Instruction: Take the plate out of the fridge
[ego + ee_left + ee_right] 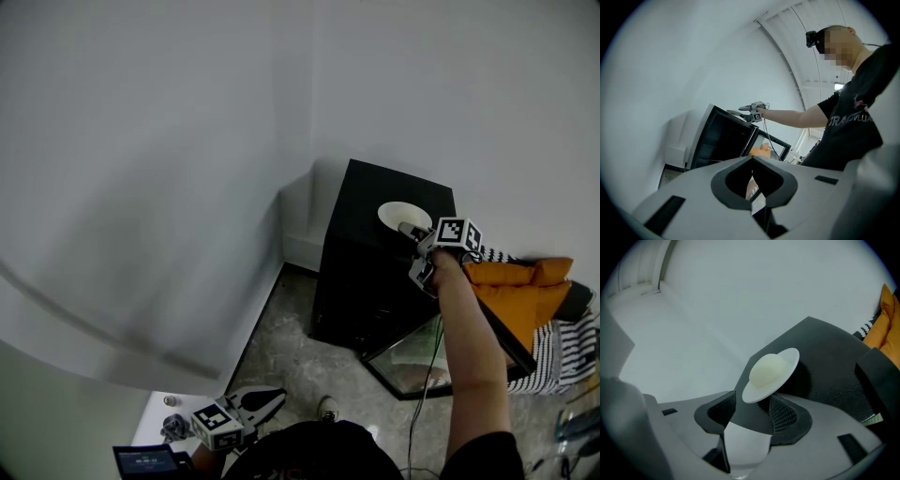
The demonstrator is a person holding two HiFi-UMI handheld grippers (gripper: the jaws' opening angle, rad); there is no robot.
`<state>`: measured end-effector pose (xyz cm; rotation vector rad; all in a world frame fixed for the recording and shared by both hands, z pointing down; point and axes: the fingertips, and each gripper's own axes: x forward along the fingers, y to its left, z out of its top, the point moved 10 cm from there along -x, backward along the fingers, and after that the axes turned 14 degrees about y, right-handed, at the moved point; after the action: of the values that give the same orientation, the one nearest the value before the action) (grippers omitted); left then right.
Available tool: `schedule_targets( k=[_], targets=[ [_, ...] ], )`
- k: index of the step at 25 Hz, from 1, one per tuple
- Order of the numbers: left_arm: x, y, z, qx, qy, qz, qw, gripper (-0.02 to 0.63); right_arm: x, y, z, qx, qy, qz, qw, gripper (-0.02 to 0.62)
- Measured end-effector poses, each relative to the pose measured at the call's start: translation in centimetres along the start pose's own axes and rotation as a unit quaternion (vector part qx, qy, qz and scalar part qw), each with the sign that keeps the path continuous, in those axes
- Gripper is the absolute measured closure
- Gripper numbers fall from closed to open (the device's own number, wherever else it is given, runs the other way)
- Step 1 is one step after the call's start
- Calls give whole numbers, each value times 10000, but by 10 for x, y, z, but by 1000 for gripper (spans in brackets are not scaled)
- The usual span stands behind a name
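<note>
Plate [405, 215], just one, sits atop one black fridge [370, 272].

Pale capital lettering runs across the chest of the person's black shirt [848, 119], too blurred to read surely. The marker cube [457, 233] on the right hand-held gripper [407, 228] carries only black-and-white squares. The near-left screen [145, 461] is illegible.

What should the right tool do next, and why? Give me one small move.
Probably pull the right tool straight back off the plate. Its jaws stand apart, not pressing the rim, and the plate already rests on top of the black fridge, so the hold looks finished. The fridge door hangs open below.
</note>
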<state>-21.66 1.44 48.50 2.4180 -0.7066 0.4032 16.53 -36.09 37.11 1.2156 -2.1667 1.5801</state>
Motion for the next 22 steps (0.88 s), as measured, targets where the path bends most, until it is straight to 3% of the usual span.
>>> schedule_targets(
  k=[3,8,15,22],
  targets=[
    [-2,-1,5,-104,-52,42,9999,601,6,-12,6,-584,8,-196,9981,391],
    [-2,0,2,5,32,70,10000,601,11,-5,1,-1464,644,-594,9853,391],
    [-4,4,-7,62,74,87,9999,601,14,1,-9,-2254,1491,-1503,9510,391],
    [-3,3,-10,78,67,51,9999,601,9,4,-16,-2782,2080,-1737,9215,393]
  ],
)
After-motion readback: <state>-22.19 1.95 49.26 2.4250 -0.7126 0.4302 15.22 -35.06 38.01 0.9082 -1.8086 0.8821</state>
